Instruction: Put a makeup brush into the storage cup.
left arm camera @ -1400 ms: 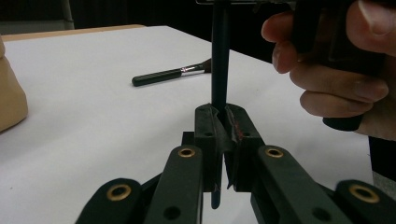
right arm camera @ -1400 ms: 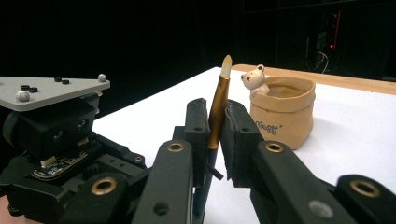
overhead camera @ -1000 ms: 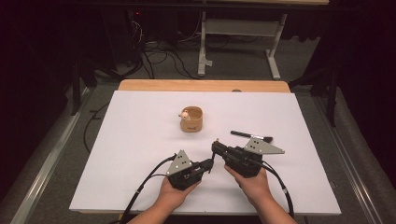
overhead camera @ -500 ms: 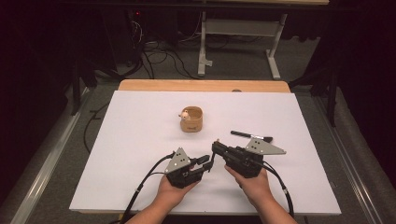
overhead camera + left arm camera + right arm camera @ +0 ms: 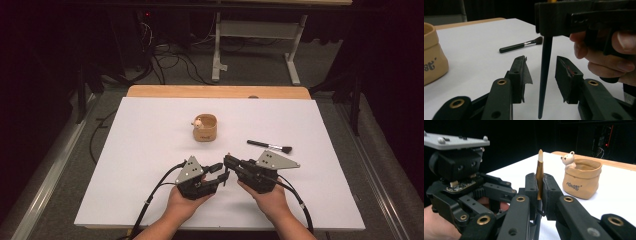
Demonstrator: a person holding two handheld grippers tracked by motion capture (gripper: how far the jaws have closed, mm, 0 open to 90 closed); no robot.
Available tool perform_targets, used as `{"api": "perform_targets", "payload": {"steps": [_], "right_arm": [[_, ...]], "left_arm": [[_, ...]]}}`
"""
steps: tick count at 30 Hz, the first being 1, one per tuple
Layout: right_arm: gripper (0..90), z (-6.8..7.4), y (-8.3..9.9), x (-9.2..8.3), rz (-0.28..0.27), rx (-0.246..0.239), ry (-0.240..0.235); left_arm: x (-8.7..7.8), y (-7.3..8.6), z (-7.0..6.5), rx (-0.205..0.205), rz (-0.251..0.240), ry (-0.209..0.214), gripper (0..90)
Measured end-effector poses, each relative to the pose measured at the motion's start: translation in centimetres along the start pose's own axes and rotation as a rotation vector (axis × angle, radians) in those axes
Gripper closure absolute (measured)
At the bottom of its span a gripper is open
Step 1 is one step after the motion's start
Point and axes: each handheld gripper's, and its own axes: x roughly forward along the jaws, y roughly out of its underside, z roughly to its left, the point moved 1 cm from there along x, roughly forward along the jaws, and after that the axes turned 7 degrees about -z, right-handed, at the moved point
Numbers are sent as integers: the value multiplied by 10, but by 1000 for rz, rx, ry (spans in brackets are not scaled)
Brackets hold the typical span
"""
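Observation:
My right gripper (image 5: 539, 180) is shut on a thin brush (image 5: 540, 170) with a gold ferrule and pale tip, holding it upright. Its black handle (image 5: 545, 72) hangs down to the table between the jaws of my left gripper (image 5: 541, 63). Those jaws have just been opening, and neither pad touches the handle. In the high view the left gripper (image 5: 219, 173) and right gripper (image 5: 228, 161) meet tip to tip near the front of the white table (image 5: 150, 150). A tan pouch-shaped holder (image 5: 205, 128) with a small bear figure stands further back.
A black makeup brush (image 5: 270, 146) lies flat on the table to the right of the holder, also in the left gripper view (image 5: 521, 45). A wooden strip (image 5: 215, 91) runs along the table's far edge. Cables trail from both grippers toward the front edge.
The left gripper's jaws have spread apart, letting go of the brush handle. The right gripper has kept still with the brush in it.

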Motion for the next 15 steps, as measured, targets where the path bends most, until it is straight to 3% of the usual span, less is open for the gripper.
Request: {"api": "perform_targets", "payload": {"steps": [11,15], "right_arm": [[860,3,2,3,9,-14,-15],[860,4,3,4,9,-7,-20]], "left_arm": [[0,-2,0,-23,-4,21,606],[-3,-3,0,-17,-22,24,682]]}}
